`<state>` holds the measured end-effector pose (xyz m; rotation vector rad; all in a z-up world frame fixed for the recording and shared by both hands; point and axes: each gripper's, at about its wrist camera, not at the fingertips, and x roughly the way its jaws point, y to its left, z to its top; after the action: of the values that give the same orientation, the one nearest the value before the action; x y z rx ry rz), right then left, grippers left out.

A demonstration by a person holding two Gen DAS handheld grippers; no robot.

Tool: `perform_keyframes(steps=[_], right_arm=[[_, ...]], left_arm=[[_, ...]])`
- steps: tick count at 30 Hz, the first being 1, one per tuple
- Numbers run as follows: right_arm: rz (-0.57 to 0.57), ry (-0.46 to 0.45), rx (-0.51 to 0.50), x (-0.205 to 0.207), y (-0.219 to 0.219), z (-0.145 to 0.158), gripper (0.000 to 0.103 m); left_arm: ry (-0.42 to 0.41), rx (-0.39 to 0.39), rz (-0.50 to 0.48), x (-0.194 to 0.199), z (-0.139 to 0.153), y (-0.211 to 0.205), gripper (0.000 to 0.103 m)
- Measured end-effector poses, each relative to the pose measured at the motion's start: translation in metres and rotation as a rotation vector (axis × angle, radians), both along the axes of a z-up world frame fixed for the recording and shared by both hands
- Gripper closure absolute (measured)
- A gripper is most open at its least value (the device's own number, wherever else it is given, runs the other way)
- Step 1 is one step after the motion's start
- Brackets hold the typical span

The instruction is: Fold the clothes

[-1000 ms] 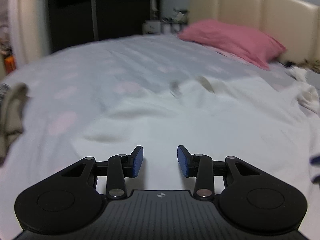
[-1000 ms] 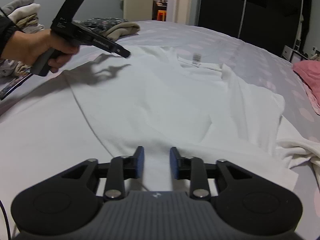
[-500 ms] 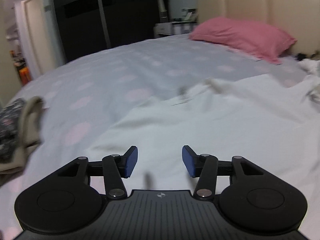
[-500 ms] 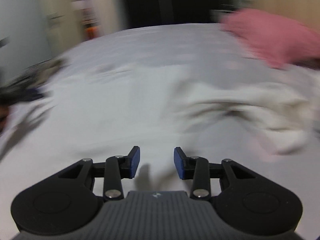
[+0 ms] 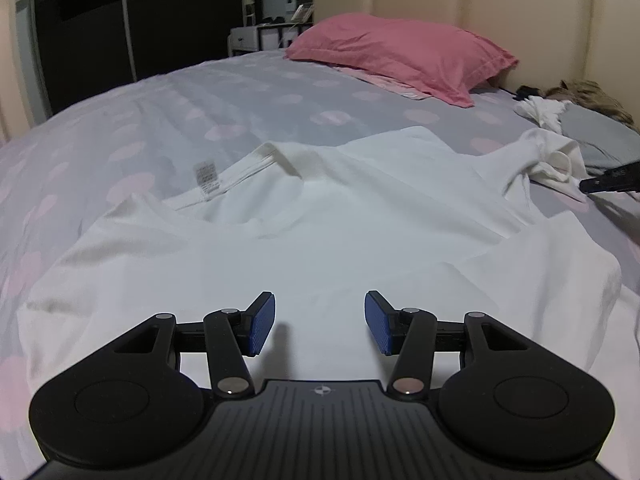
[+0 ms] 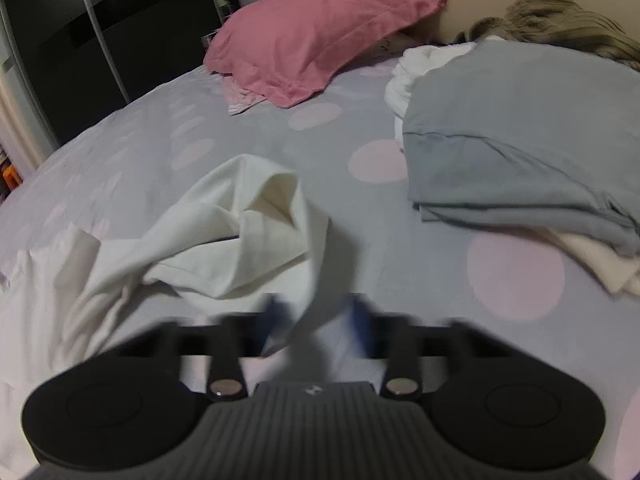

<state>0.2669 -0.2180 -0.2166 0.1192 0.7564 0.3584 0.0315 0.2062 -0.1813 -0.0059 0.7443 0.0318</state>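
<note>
A white T-shirt (image 5: pixel 304 236) lies spread on the bed, its collar and label (image 5: pixel 206 178) toward the far left. My left gripper (image 5: pixel 319 324) hovers open over the shirt's body with nothing between its blue pads. One sleeve (image 6: pixel 244 236) of the shirt is bunched up in the right wrist view. My right gripper (image 6: pixel 318 316) is open just in front of that sleeve, above the bedsheet, and its fingers are blurred. The right gripper's tip (image 5: pixel 612 179) shows at the right edge of the left wrist view.
The bed has a grey sheet with pink dots (image 6: pixel 256 128). A pink pillow (image 5: pixel 400 56) lies by the beige headboard (image 5: pixel 500 8). A folded grey garment (image 6: pixel 520 136) rests on other clothes at the right. A dark wardrobe (image 5: pixel 100 20) stands beyond the bed.
Both grippers have swung to the right. The left one now faces the collar and pillow, and the right one has turned from the shirt's body to its crumpled sleeve. Both jaws have widened.
</note>
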Motion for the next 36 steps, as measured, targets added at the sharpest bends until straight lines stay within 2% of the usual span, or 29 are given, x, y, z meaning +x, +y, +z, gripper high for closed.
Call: perform_keyframes(steps=[3,8,12,15,16,17,19,21,23,25,27,29,31,33,36], right_arm=[[0.019,-0.11,-0.047,-0.005,-0.02,0.031,0.102],[-0.069,-0.316,-0.18,-0.014,-0.064,0.102,0.102],[-0.071,-0.386,-0.261,-0.014,-0.085,0.139,0.102],[0.023,-0.279,-0.363,-0.003,-0.077,0.138,0.099],[0.061,-0.191,-0.395,0.004,-0.073,0.131,0.098],[0.072,-0.142,-0.422,0.007,-0.07,0.122,0.097],[0.058,-0.138,-0.486,0.005,-0.065,0.11,0.089],[0.073,-0.203,-0.537,-0.008,-0.049,0.109,0.08],[0.143,-0.247,-0.535,-0.018,-0.027,0.111,0.074],[0.266,-0.275,-0.474,-0.022,0.002,0.119,0.07],[0.433,-0.243,-0.373,-0.013,0.038,0.121,0.056],[0.606,-0.192,-0.312,0.002,0.083,0.113,0.055],[0.725,-0.174,-0.328,0.017,0.132,0.097,0.057],[0.781,-0.121,-0.33,0.033,0.174,0.078,0.063],[0.834,-0.059,-0.301,0.04,0.22,0.056,0.063]], left_arm=[[0.01,-0.017,0.025,0.001,-0.002,0.004,0.055],[0.03,-0.029,0.062,0.001,-0.004,0.011,0.055],[0.046,-0.015,0.049,-0.001,-0.003,0.01,0.055],[0.058,-0.011,0.044,-0.002,-0.003,0.009,0.055],[0.056,-0.01,0.041,-0.002,-0.003,0.009,0.055],[0.053,-0.009,0.039,-0.002,-0.002,0.009,0.055],[0.047,-0.007,0.033,-0.002,-0.001,0.009,0.055],[0.042,-0.005,0.028,-0.002,-0.001,0.008,0.055],[0.036,-0.002,0.022,-0.002,0.0,0.008,0.055],[0.03,0.0,0.017,-0.002,0.001,0.008,0.055],[0.025,0.002,0.012,-0.002,0.002,0.007,0.055],[0.022,0.003,0.021,-0.001,0.001,0.01,0.055],[0.022,0.004,0.041,0.0,-0.001,0.015,0.055],[0.028,0.012,0.047,-0.001,-0.002,0.023,0.055],[0.044,0.015,0.053,-0.005,-0.005,0.039,0.055]])
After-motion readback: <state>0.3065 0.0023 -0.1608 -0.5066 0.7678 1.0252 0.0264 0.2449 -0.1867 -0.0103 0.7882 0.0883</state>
